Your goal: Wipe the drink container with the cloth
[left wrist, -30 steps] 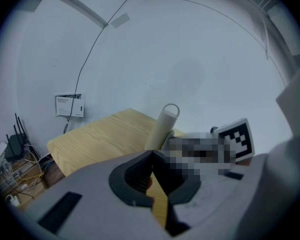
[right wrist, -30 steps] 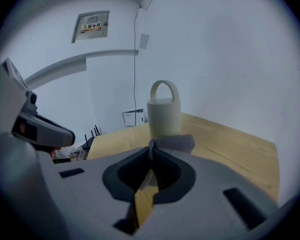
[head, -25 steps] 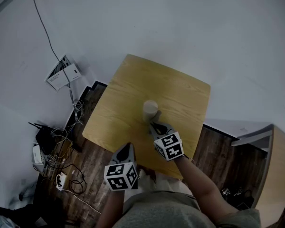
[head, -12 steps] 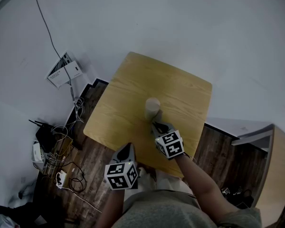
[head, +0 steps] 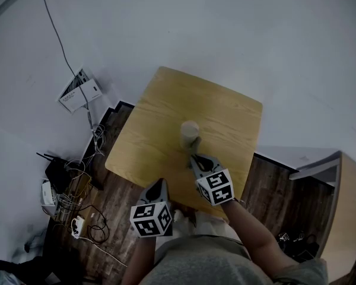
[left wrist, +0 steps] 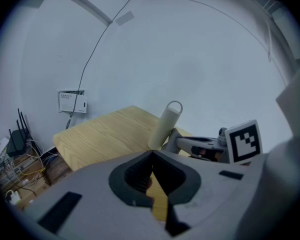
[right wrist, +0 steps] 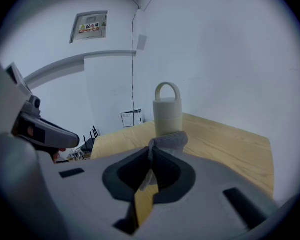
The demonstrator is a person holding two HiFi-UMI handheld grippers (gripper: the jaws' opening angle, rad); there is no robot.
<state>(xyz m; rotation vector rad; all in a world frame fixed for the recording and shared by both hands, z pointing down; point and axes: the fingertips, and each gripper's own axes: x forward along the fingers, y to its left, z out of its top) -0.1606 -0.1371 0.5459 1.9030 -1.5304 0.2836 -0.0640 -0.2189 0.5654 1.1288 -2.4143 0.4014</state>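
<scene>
Two grippers show in the lower middle of the head view. Of these, the right gripper (head: 194, 158) has its jaws clenched on a grey cloth (right wrist: 168, 140), bunched just in front of the lower part of the bottle (right wrist: 167, 115). This pale bottle stands upright near the centre of the wooden desk (head: 160, 117), a loop handle on top. Lower left, the left gripper (head: 159, 184) hangs at the desk's near edge, jaws pressed together on nothing.
</scene>
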